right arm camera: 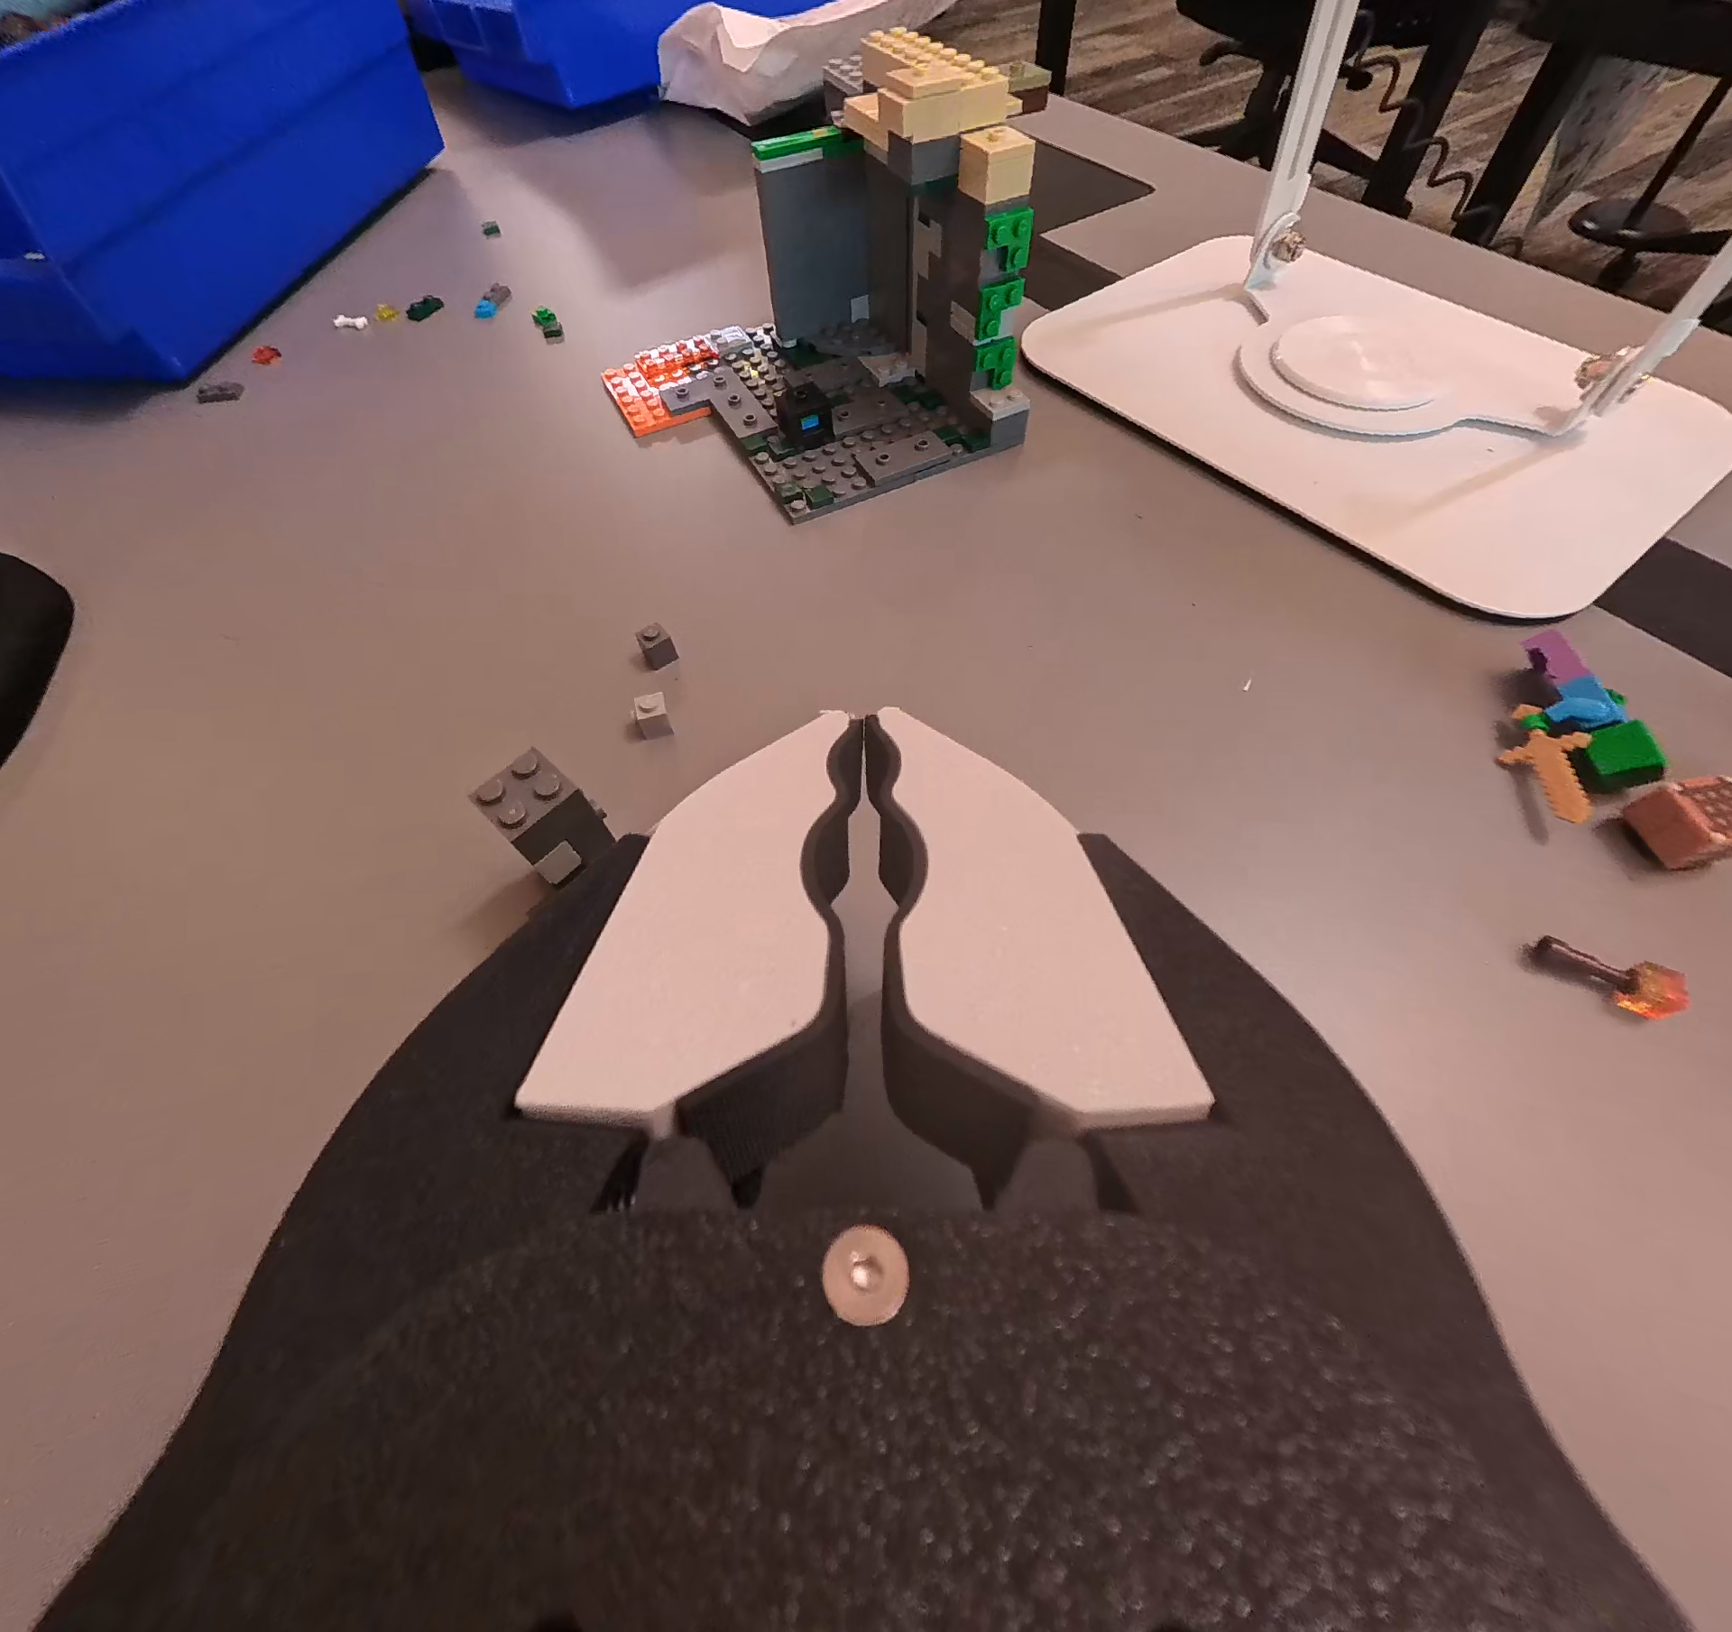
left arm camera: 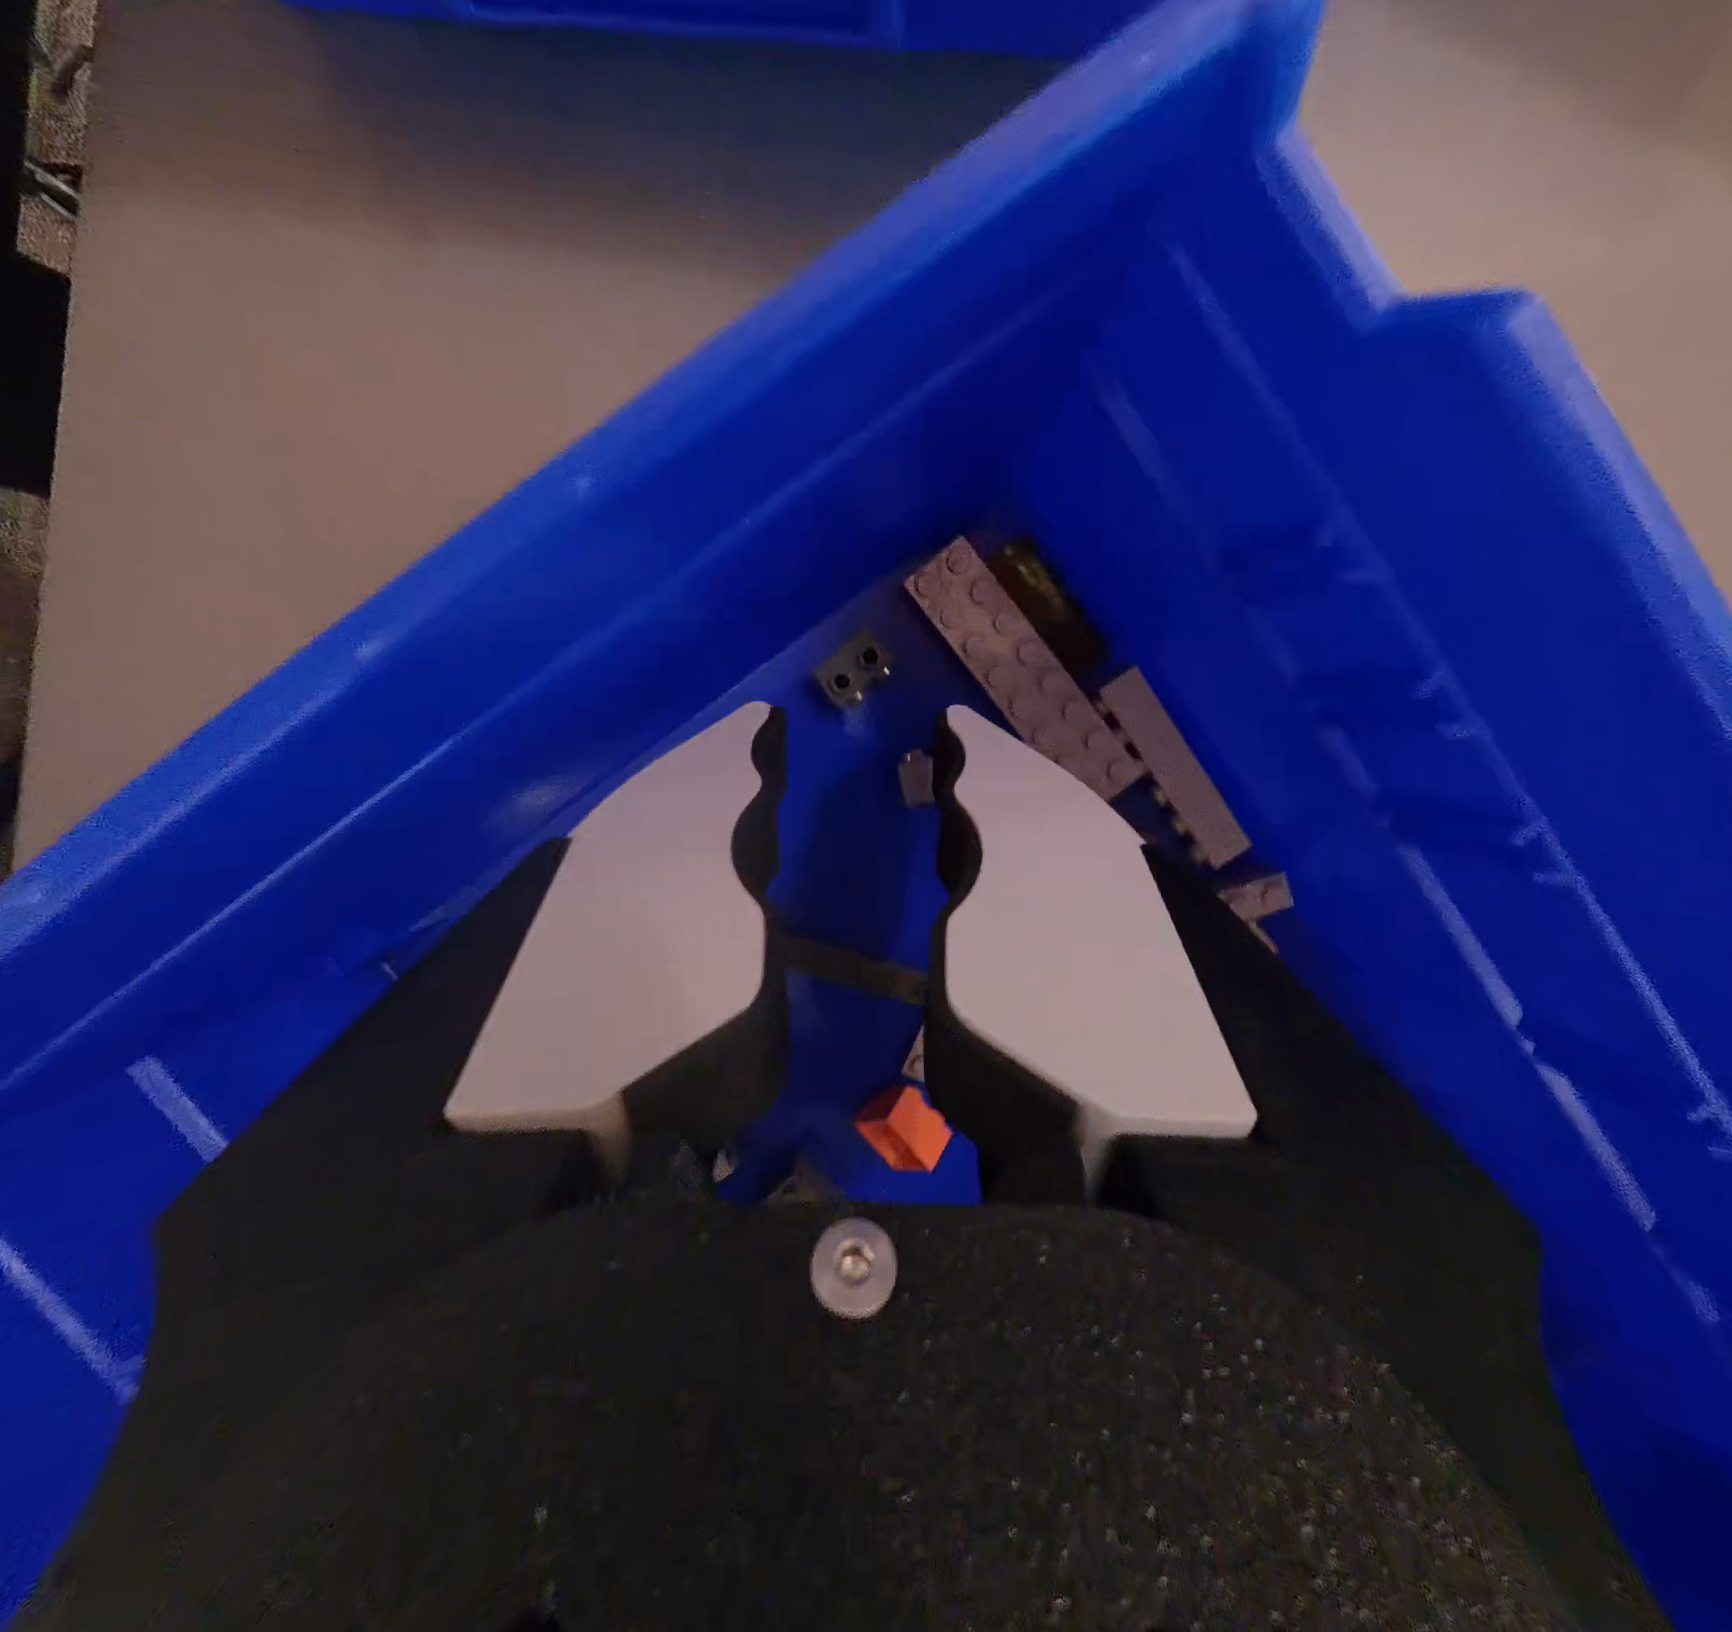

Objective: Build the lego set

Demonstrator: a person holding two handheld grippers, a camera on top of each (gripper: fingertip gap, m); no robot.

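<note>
Left wrist view: my left gripper (left arm camera: pixel 855 725) is down inside a blue bin (left arm camera: pixel 656 556), fingers parted by a moderate gap, nothing between the tips. A thin dark strip (left arm camera: pixel 848 968) crosses the gap lower down, can't tell if it's pinched or just lying on the bin floor. Toward the bin's far corner: long grey studded plate (left arm camera: pixel 1022 659) against the right wall, dark piece (left arm camera: pixel 1040 612) behind it, small dark grey bracket brick (left arm camera: pixel 851 670) just past the fingertips. Orange brick (left arm camera: pixel 904 1128) near the gripper base.

Right wrist view: my right gripper (right arm camera: pixel 862 725) hovers over the grey counter (right arm camera: pixel 375 556), fingertips nearly touching, holding nothing. Lego build (right arm camera: pixel 890 293), grey tower with tan top and green bits on a grey-and-orange baseplate, sits straight ahead of the gripper, well apart. Between the build and the gripper: two small grey bricks (right arm camera: pixel 653 678); grey 2x2 stack (right arm camera: pixel 539 804) just left of the fingers. Left of the build: scattered tiny pieces (right arm camera: pixel 422 312) and blue bins (right arm camera: pixel 187 144). Right of it: white stand base (right arm camera: pixel 1387 425), minifigure parts (right arm camera: pixel 1584 734), torch piece (right arm camera: pixel 1612 978)
</note>
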